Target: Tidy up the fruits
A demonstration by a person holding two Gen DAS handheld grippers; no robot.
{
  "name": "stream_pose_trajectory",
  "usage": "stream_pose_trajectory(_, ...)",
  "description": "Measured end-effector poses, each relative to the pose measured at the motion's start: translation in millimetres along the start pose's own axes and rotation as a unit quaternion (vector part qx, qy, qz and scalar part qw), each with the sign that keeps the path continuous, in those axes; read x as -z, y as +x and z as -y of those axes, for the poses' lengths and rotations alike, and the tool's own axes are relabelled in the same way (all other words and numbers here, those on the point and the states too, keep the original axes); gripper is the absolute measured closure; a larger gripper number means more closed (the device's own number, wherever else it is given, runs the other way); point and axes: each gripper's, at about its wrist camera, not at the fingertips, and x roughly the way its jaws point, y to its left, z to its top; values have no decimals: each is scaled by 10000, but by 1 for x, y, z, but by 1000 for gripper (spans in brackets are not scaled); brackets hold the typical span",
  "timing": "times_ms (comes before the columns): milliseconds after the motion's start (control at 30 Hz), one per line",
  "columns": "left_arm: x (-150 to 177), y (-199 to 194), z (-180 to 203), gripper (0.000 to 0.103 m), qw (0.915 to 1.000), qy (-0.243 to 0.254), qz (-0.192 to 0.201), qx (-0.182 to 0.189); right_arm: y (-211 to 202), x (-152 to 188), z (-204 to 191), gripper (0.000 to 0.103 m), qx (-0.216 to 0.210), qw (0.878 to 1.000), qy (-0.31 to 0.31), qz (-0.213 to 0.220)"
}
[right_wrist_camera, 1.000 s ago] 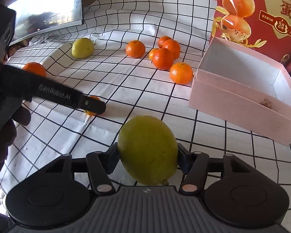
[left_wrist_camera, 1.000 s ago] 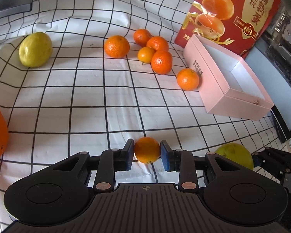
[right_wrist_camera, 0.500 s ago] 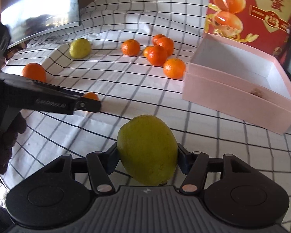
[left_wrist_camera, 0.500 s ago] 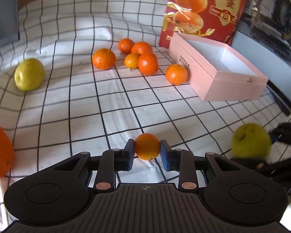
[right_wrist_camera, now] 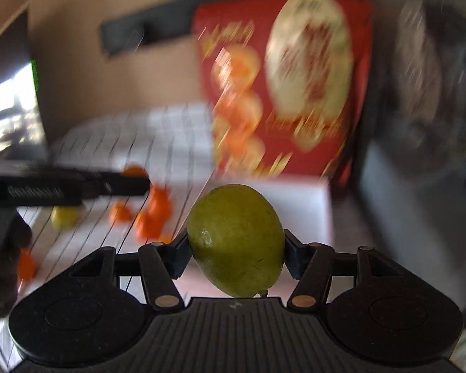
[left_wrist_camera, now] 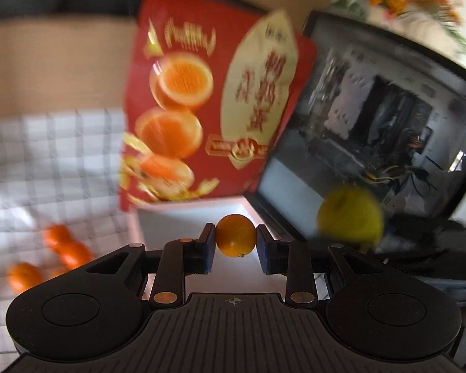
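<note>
With the left gripper (left_wrist_camera: 236, 247) clamping a mandarin (left_wrist_camera: 235, 235) and the right gripper (right_wrist_camera: 236, 253) a lemon (right_wrist_camera: 236, 239), we lower each inside the box (left_wrist_camera: 186, 217) at twelve o'clock before releasing.

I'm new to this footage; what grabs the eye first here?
The yellow-green lemon clamped in the right gripper, filling that view's middle. Then the small orange pinched in the left gripper, with the red snack bag blurred behind the pink box.

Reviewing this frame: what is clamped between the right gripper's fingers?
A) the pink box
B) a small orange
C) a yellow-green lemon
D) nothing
C: the right gripper is shut on the yellow-green lemon, with a pad pressing each side.
</note>
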Motion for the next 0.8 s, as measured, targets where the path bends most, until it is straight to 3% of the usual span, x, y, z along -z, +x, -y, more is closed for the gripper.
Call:
stream_pose_trajectory(100,11,60,-10,71,9932,-775,-850,182,7,-25,15,43,306,9992,-202,128)
stream_pose_trajectory(167,25,78,-13,71,9907,-983,-925,147,19,-33,23,43,292,9995,-96,-12)
stream_pose_trajectory(233,37,75,-13,71,9928,-983,-678,19,34,-34,32,43,167,9996,8,-220)
stream_pose_trajectory(400,65,20,-14,71,9960,-760,-48,-459,86,-15,34,43,8,9961,-62,-880)
stream_pose_trajectory(533,98,-18,-15,71,9931,-335,-6,-1122,147,-2,18,43,-152,9881,8,-1533)
stream_pose_trajectory(667,129,-56,-34,71,9822,-447,-234,-1807,203,2,-4,43,-156,9794,-7,-2014)
stream_pose_trajectory(800,160,-97,-65,71,9617,-1280,-243,-2410,233,2,-21,43,-173,9729,-121,-2301)
